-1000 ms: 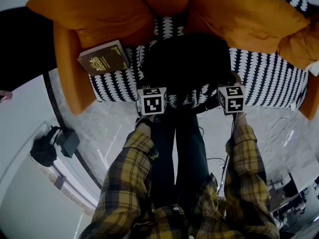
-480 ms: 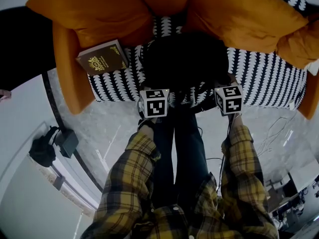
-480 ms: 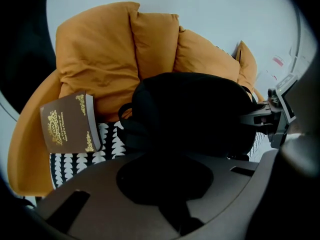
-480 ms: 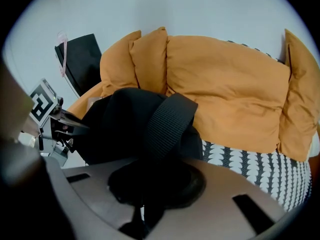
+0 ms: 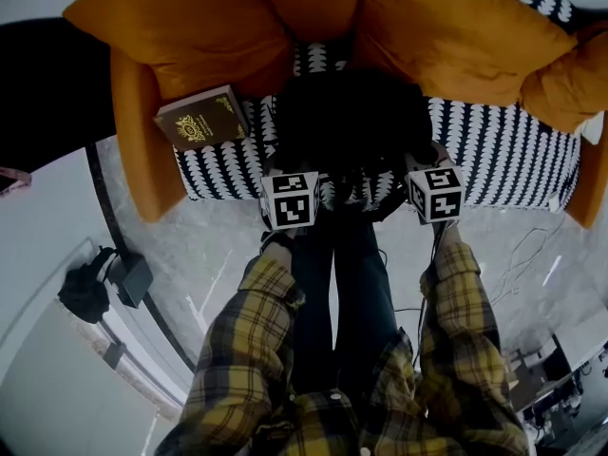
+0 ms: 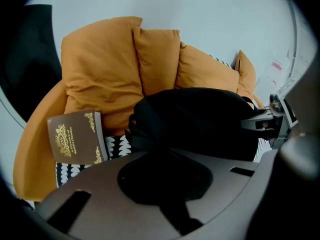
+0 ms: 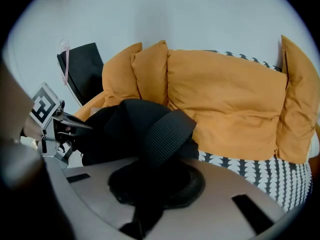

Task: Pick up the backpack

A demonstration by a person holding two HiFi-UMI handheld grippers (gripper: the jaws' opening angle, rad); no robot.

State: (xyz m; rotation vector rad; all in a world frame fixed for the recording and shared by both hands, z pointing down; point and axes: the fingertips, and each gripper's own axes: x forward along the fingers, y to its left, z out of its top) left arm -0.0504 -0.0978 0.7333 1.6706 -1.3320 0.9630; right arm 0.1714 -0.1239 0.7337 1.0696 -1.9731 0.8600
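Observation:
The black backpack (image 5: 350,112) sits at the front of the patterned sofa seat (image 5: 503,150), against the orange cushions (image 5: 456,27). My left gripper (image 5: 293,183) is at its near left side and my right gripper (image 5: 432,183) at its near right. In the left gripper view, black backpack fabric (image 6: 195,119) runs down between the shut jaws of the left gripper (image 6: 165,184). In the right gripper view, a ribbed black strap (image 7: 165,131) of the backpack (image 7: 115,129) runs into the right gripper (image 7: 147,186). Its jaws are closing on that strap.
A brown book (image 5: 199,117) with gold print leans on the sofa's left arm beside the backpack. A small black bag (image 5: 85,288) lies on the floor at the left. Thin cables (image 5: 518,255) trail over the floor at the right. The person's legs stand right before the sofa.
Both grippers have moved slightly up the picture toward the sofa, staying at the backpack's two sides. The book has not moved on the sofa.

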